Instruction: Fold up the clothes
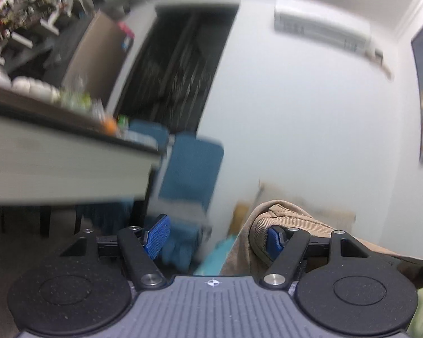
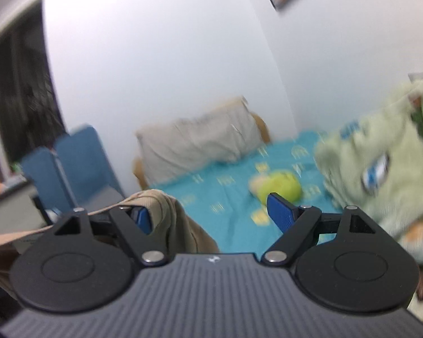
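- A tan corduroy garment (image 1: 284,219) is seen draped over the right finger of the left gripper (image 1: 217,238), its folded edge wrapped around the blue pad (image 1: 274,240) there.
- The left gripper's jaws are spread wide apart; the left pad (image 1: 158,235) is bare and touches no cloth.
- In the right wrist view the same tan garment (image 2: 166,214) hangs over the left finger of the right gripper (image 2: 214,217), covering most of that blue pad (image 2: 142,218).
- The right gripper's jaws are likewise held wide apart, and the right pad (image 2: 282,212) is free of cloth.
- Ahead of the right gripper a turquoise patterned bedsheet (image 2: 228,197) is spread, with a yellow-green soft toy (image 2: 279,187) lying on it just beyond the right pad.
- A pale green printed cloth (image 2: 380,169), blurred, is seen to the right of the right gripper.
- A beige pillow (image 2: 200,143) lies farther ahead against the white wall.
- Blue chairs (image 1: 191,169) stand ahead of the left gripper, beside a cluttered table (image 1: 70,152) to its left.
- An air conditioner (image 1: 321,28) is mounted high on the wall above.
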`<state>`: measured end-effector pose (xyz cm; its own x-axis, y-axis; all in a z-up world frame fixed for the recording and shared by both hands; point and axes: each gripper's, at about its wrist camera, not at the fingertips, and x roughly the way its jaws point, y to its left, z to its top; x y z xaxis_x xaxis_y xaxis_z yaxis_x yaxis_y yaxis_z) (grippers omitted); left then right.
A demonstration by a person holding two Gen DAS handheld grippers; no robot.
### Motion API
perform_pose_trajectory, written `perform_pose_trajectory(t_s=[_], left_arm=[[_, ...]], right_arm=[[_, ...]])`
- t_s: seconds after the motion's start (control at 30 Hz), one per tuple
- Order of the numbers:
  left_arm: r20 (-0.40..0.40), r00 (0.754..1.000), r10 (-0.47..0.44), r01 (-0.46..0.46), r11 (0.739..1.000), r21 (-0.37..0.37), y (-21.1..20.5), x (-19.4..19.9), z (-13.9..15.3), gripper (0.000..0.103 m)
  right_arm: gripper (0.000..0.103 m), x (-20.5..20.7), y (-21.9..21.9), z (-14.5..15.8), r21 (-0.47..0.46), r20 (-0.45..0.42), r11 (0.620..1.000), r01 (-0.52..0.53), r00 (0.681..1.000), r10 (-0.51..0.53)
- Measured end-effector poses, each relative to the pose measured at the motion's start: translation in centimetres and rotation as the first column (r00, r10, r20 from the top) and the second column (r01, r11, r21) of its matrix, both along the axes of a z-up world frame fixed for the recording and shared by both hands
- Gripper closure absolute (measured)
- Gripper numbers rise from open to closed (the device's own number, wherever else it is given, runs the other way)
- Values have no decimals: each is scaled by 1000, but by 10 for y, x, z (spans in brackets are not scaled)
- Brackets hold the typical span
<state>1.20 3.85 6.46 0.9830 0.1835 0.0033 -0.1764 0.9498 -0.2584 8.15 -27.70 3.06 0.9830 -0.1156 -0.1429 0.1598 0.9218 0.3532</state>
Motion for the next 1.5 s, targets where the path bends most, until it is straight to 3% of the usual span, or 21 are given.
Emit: perform_pose_trajectory(t_s=[0.13,0.33,0.5,0.63,0.8,0.87,1.0,1.17,1.33,1.5], left_arm=[[96,995,-13,13,1000,-6,2,-36,78,32],[204,977,-62,62,998,5,1,-90,203,30],[282,954,-101,82,994,78,-15,-134,285,29],[273,953,-133,109,989,105,-26,-130,328,26],[178,970,-163,133,977,167,-45,-58,330,25],[127,979,-162,139,974,177,-47,-7,313,23],[-9,986,-164,164,976,142,-53,104,249,23],[-156,974,-162,178,979,99,-68,245,139,21],[-316,935,-162,202,974,100,-85,372,-4,21],[-487,860,-151,243,961,131,-97,479,-157,21]], right_arm=[[20,-33,-1,84,-15,109,999,-35,993,37],[20,-97,-9,218,-123,202,991,-57,976,82],[20,-154,-15,303,-191,309,981,-22,948,81],[19,-158,-22,345,-234,335,972,15,940,66],[19,-98,-28,338,-265,250,964,27,967,42],[19,-62,-30,321,-276,200,961,33,980,24],[19,17,-31,275,-308,101,950,41,995,-10],[19,138,-48,174,-259,-24,966,19,999,-26],[20,270,-67,39,-245,-168,970,-8,985,-34],[20,378,-84,-102,-196,-349,979,-62,937,-11]])
